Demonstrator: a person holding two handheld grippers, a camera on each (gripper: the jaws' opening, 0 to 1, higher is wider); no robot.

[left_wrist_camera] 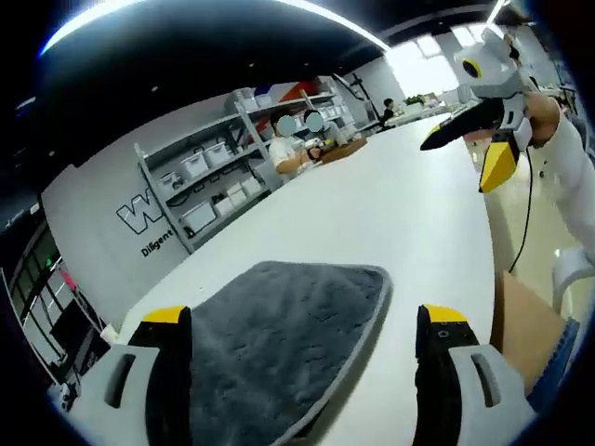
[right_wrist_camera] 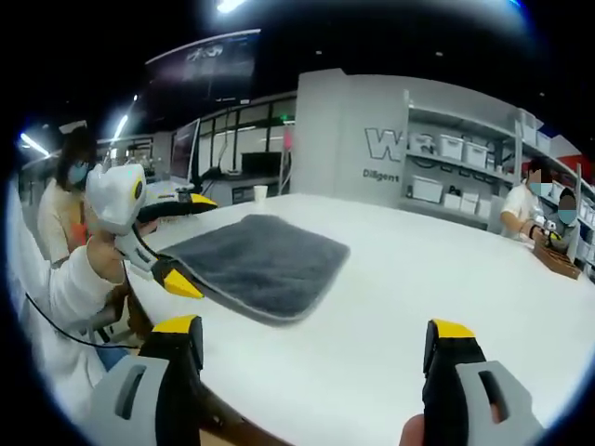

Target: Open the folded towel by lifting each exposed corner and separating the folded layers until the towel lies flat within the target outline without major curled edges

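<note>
Your towel (left_wrist_camera: 284, 344) lies folded on the white table (left_wrist_camera: 390, 223), no corner lifted yet. Your left gripper (left_wrist_camera: 302, 358) straddles it, jaws apart; your right gripper (right_wrist_camera: 316, 358) hangs open, well clear.

A long white table (left_wrist_camera: 372, 209) runs toward twelve o'clock in the left gripper view. At ten o'clock grey shelving (left_wrist_camera: 209, 177) holds white bins against a grey wall with white lettering (left_wrist_camera: 139, 218) (partly cut off). In the right gripper view, dark glass partitions (right_wrist_camera: 223, 139) stand at eleven o'clock under ceiling light strips (right_wrist_camera: 232, 6).
</note>
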